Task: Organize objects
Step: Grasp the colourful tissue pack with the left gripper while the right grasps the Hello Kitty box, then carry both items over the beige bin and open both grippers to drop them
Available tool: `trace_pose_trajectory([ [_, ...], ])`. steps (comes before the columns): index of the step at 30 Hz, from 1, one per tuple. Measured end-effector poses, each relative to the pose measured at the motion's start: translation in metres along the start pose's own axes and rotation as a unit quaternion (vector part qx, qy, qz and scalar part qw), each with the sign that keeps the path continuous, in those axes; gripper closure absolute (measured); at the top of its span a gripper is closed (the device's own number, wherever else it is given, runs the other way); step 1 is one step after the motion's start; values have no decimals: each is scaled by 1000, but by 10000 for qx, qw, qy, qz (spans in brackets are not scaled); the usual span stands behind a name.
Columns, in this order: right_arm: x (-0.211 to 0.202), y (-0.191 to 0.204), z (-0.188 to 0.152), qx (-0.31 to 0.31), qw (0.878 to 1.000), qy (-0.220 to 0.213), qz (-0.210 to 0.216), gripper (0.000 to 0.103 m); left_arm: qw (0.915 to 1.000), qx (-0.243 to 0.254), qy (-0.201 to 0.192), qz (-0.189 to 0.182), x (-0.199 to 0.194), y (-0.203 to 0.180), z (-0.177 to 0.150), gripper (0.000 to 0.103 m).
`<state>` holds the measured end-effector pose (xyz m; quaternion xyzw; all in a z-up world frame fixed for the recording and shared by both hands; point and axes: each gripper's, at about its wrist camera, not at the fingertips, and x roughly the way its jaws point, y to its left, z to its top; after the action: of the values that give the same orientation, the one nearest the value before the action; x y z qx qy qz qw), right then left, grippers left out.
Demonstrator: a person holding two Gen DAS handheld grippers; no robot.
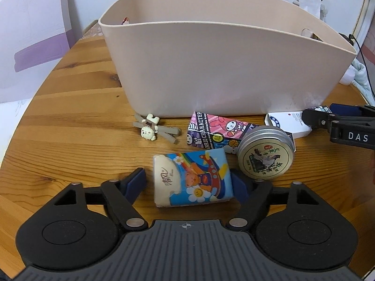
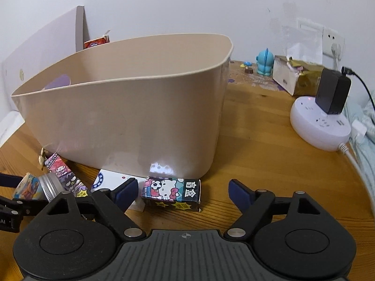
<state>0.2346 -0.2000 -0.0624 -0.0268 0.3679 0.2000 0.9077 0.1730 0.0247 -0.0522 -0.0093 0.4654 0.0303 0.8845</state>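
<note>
Tissue pack [image 1: 192, 178] lies flat on the tabletop [image 1: 70, 121] just before the beige bin [image 1: 222, 70], long axis across your left gripper [image 1: 188, 182]; fingers apart, straddling it, right pad touching or nearly so, left clear. Your right gripper [image 2: 181, 193] straddles the Hello Kitty box [image 2: 172, 193] lying crosswise, fingers apart, not pressing.

A white power hub [image 2: 320, 126] with a black charger [image 2: 332, 94] sat at three o'clock; a blue figurine [image 2: 264, 62] stood at one.
</note>
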Motion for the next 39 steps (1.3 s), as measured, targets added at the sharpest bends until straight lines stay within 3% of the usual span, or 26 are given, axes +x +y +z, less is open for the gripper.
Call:
trace_pose_trajectory([
  [2, -1, -1, 0, 58, 10000, -2, 67, 26, 10000, 18, -13, -13, -2, -1, 1, 36],
  [8, -6, 4, 0, 30, 9999, 16, 157, 48, 9999, 82, -8, -61, -4, -4, -1, 37],
  [23, -20, -6, -9, 242, 9996, 101, 75, 54, 9999, 30, -52, -102, -16, 6, -11, 38],
  [33, -50, -6, -13, 295, 9995, -9, 73, 54, 9994, -27, -318, -165, -42, 16, -8, 38],
  [39, -81, -4, -4, 258, 9992, -296, 110, 54, 9974, -54, -699, -166, -69, 23, 2, 38],
])
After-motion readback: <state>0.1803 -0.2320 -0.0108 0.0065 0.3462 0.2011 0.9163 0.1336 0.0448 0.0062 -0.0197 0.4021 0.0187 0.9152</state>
